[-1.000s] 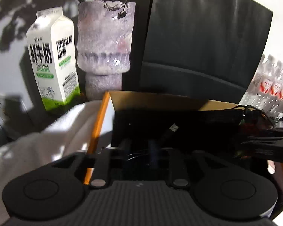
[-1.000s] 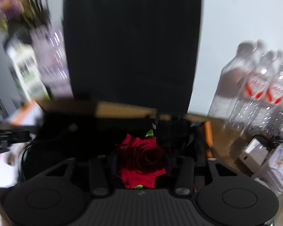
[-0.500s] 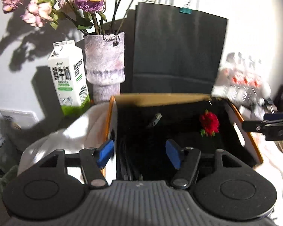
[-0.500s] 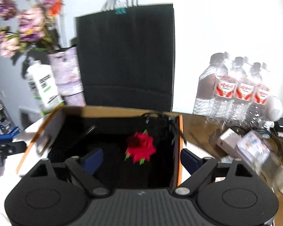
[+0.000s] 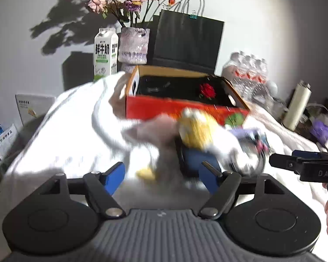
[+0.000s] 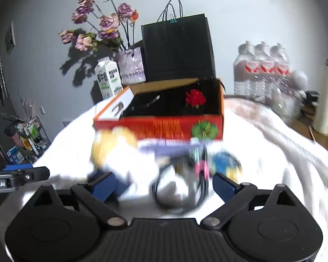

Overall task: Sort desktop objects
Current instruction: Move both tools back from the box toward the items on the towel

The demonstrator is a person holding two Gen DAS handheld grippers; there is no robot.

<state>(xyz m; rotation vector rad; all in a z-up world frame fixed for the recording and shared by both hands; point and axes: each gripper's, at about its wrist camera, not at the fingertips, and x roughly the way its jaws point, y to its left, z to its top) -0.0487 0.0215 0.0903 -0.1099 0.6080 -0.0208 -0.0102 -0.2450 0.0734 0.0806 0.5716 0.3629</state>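
Both grippers are empty, their jaws opening wide: the left gripper (image 5: 161, 178) and the right gripper (image 6: 164, 185) hover over a blurred heap of small things (image 6: 164, 166) lying on the white cloth (image 5: 76, 131) just in front of the red box (image 6: 175, 126). A red rose (image 6: 194, 99) lies inside the box. The right gripper's side reads "DAS", the left's "Robot.AI".

I take this for a lived-in room at home: the work surface is draped in a rumpled white blanket (image 6: 262, 152), and against the plain wall stand a vase of dried roses (image 6: 131, 65), a milk carton (image 5: 105, 54), a black paper shopping bag (image 6: 178, 48) and a shrink-wrapped pack of water bottles (image 6: 262, 69). At the left edge of my right-wrist view I see a cluttered wire rack (image 6: 30, 137) on the floor.
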